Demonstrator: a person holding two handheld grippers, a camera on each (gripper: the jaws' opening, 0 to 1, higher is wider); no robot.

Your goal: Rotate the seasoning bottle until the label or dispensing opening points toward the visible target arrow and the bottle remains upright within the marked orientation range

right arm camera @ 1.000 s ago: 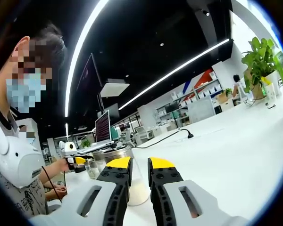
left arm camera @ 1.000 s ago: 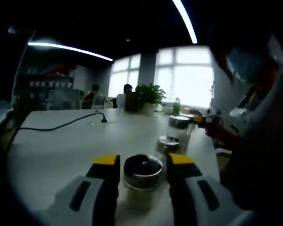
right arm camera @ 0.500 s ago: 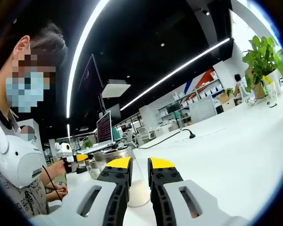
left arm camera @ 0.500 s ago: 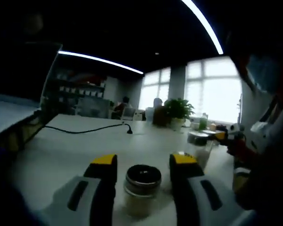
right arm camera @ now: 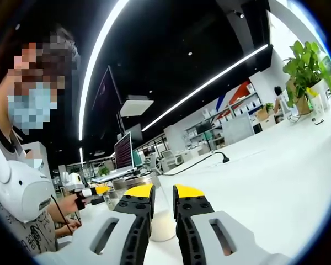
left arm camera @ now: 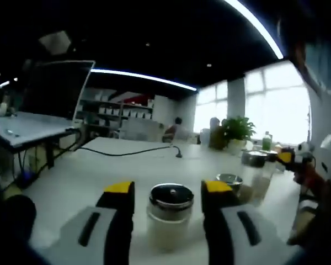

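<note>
Entry 1, risks. We judge the main hazard to be tipping: the seasoning bottle (left arm camera: 169, 221) stands upright on the white table (left arm camera: 88, 176) with a heavy-looking metal cap above a pale filling, and an uneven push from one jaw during a turn could lean it out of the allowed range. We also see no target arrow or label face from here, so over- or under-rotation is a real possibility. A second metal-capped jar (left arm camera: 229, 183) and a taller glass jar (left arm camera: 254, 175) stand close by on the right of the left gripper view; a wide swing could knock them.

Entry 2, left gripper (left arm camera: 168, 190). Its yellow-tipped jaws stand apart, one on each side of the seasoning bottle. We see a narrow gap on both sides of the cap, so we read them as bracketing it rather than pressing it, though contact lower down is hidden.

Entry 3, right gripper (right arm camera: 163, 193). Its jaws are drawn nearly together on a clear glass jar (right arm camera: 161, 218) with white contents, seen between the tips. The jaws seem to pinch the glass; we take it as clamped.

Entry 4, surroundings. A black cable (left arm camera: 129, 152) lies across the table, well apart from the bottles.
</note>
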